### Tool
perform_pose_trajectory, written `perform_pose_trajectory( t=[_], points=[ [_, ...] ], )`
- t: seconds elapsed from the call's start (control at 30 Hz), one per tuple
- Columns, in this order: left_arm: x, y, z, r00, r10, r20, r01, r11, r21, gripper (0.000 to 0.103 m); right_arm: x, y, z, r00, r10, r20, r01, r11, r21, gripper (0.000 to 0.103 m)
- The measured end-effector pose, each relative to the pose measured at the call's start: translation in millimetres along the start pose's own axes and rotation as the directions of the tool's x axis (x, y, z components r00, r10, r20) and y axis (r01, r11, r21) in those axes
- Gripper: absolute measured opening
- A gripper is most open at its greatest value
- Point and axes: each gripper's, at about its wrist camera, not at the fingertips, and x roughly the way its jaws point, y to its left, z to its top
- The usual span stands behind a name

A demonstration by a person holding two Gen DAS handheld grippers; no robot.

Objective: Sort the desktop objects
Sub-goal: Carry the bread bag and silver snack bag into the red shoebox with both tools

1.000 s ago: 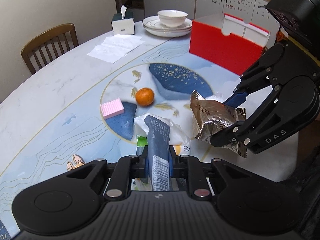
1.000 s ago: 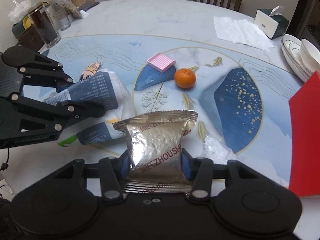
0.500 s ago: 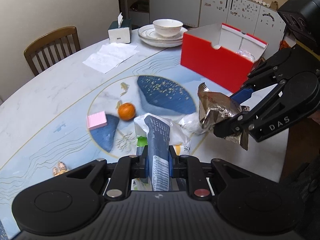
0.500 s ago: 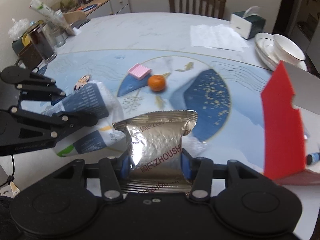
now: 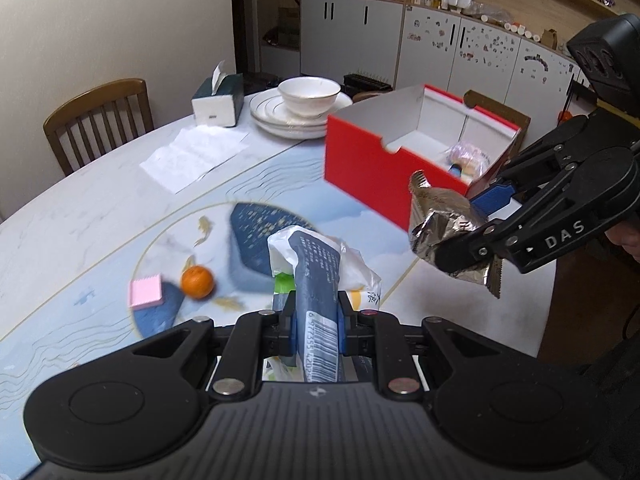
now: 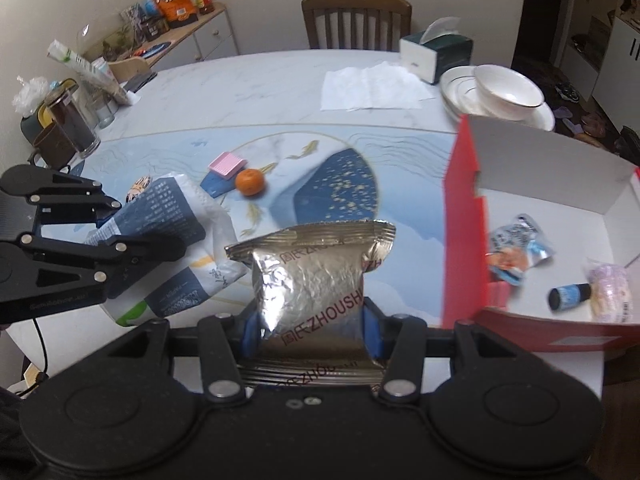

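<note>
My left gripper (image 5: 316, 320) is shut on a blue and white tissue pack (image 5: 318, 272), held above the table; it also shows in the right wrist view (image 6: 176, 236). My right gripper (image 6: 310, 328) is shut on a silver foil snack bag (image 6: 312, 272), held in the air near the red box (image 5: 360, 164); the bag also shows in the left wrist view (image 5: 444, 220). The open red box (image 6: 464, 216) holds several small items. An orange (image 5: 197, 281) and a pink sponge (image 5: 146, 291) lie on the table.
White plates with a bowl (image 5: 308, 96), a tissue box (image 5: 218, 98) and a paper napkin (image 5: 196, 156) sit at the far side. A wooden chair (image 5: 100, 120) stands beyond the table. Jars and a mug (image 6: 64, 128) crowd the left edge in the right wrist view.
Both grippers have lifted higher with their packs and moved toward the red box, whose inside now shows. The orange and sponge have not moved.
</note>
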Motion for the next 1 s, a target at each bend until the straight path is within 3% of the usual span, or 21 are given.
perform_pose_trajectory(
  t=[1.0],
  points=[
    [65,-117,106,0.997,-0.047,0.069,0.041,0.995,0.086,0.016,-59,-162,-12,0.991,-0.095,0.098,0.084,0.990,0.113,0.048]
  ],
)
